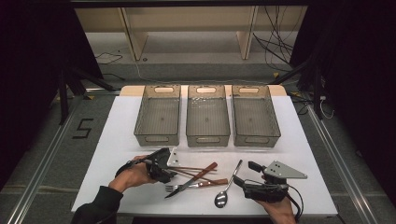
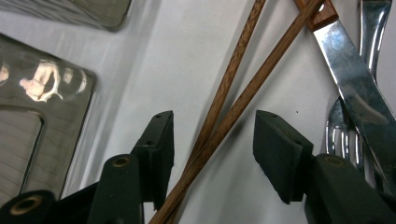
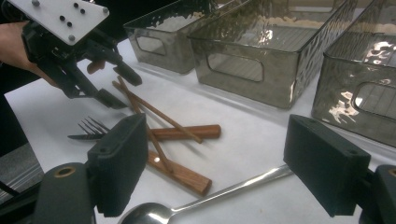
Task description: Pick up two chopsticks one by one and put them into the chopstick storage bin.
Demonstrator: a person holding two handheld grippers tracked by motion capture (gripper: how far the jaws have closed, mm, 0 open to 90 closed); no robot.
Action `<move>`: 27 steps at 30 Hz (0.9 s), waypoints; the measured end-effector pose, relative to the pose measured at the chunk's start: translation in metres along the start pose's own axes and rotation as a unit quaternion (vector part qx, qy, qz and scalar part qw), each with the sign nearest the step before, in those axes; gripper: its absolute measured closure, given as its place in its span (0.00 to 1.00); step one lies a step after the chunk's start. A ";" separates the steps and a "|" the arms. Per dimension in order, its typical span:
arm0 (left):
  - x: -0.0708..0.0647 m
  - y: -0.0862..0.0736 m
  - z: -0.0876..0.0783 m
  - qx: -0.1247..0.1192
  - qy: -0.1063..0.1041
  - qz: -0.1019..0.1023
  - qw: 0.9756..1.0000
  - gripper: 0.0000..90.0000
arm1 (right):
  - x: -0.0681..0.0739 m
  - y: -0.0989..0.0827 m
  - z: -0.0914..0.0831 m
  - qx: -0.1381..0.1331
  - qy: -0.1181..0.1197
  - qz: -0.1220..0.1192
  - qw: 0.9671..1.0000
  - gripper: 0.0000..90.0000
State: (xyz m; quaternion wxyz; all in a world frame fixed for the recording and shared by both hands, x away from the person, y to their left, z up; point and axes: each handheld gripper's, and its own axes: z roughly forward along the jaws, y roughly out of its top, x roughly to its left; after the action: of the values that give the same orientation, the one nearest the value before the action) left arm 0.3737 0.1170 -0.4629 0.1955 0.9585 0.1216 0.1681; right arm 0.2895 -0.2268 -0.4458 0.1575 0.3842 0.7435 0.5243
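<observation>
Only readable mark: a black digit "5" (image 1: 82, 128) on the grey floor (image 1: 42, 140), left of the table (image 1: 299, 140), seen in the high view. No legible text, labels or brands on anything else in either gripper view.

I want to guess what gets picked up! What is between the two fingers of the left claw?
Two wooden chopsticks lie crossed on the white table between the left claw's open fingers, untouched. The left gripper view shows it.

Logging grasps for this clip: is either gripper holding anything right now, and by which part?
Nothing is held. The left gripper is open, its jaws on either side of the two chopsticks near their ends. The right gripper is open above the spoon.
</observation>
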 end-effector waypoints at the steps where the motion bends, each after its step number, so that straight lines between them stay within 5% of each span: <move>1: 0.000 0.000 0.001 0.002 0.000 0.004 1.000 0.55 | 0.000 0.000 0.000 0.000 0.000 0.000 1.000 0.25; 10: 0.000 0.002 0.005 0.015 -0.006 0.033 0.999 0.66 | -0.001 0.000 0.000 0.000 0.002 0.000 1.000 0.25; 27: -0.003 0.001 0.004 0.013 -0.001 0.054 0.998 0.81 | -0.001 0.000 0.001 0.003 0.006 0.001 1.000 0.26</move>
State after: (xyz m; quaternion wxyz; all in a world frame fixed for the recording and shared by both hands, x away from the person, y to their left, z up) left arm 0.3725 0.1139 -0.4664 0.1737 0.9662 0.0718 0.1762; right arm 0.2906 -0.2272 -0.4465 0.1517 0.3825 0.7457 0.5240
